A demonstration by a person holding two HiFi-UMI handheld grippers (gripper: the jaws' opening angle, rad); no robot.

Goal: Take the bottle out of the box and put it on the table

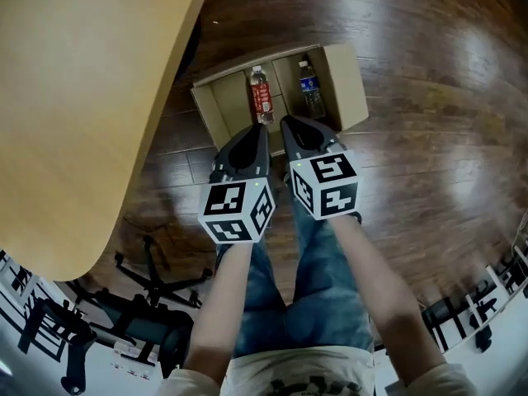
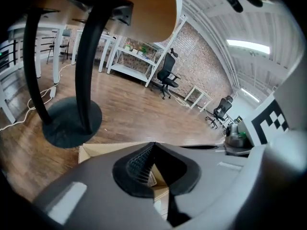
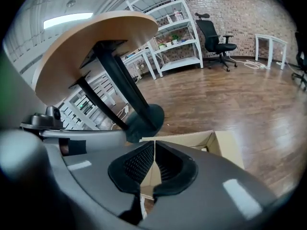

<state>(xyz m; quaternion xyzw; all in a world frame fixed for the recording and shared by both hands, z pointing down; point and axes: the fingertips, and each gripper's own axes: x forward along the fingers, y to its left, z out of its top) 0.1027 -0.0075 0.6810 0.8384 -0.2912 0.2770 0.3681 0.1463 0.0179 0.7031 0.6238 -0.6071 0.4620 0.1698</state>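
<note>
An open cardboard box (image 1: 351, 89) lies on the wooden floor beside the table (image 1: 82, 97). Two bottles lie in it: a red-labelled bottle (image 1: 261, 96) on the left and a blue-labelled bottle (image 1: 311, 91) on the right. Both grippers hang side by side just above the box's near edge, pointing down at it. My left gripper (image 1: 261, 127) (image 2: 152, 145) is shut with nothing between its jaws, its tip near the red-labelled bottle. My right gripper (image 1: 287, 120) (image 3: 154, 143) is also shut and empty. The box's rim (image 2: 96, 150) (image 3: 223, 143) shows behind the jaws in each gripper view.
The table's dark pedestal base (image 2: 72, 121) (image 3: 148, 119) stands close to the box. An office chair's star base (image 1: 157, 287) sits at the lower left near the person's legs. White shelves (image 3: 177, 37) and office chairs (image 2: 168, 75) stand further off.
</note>
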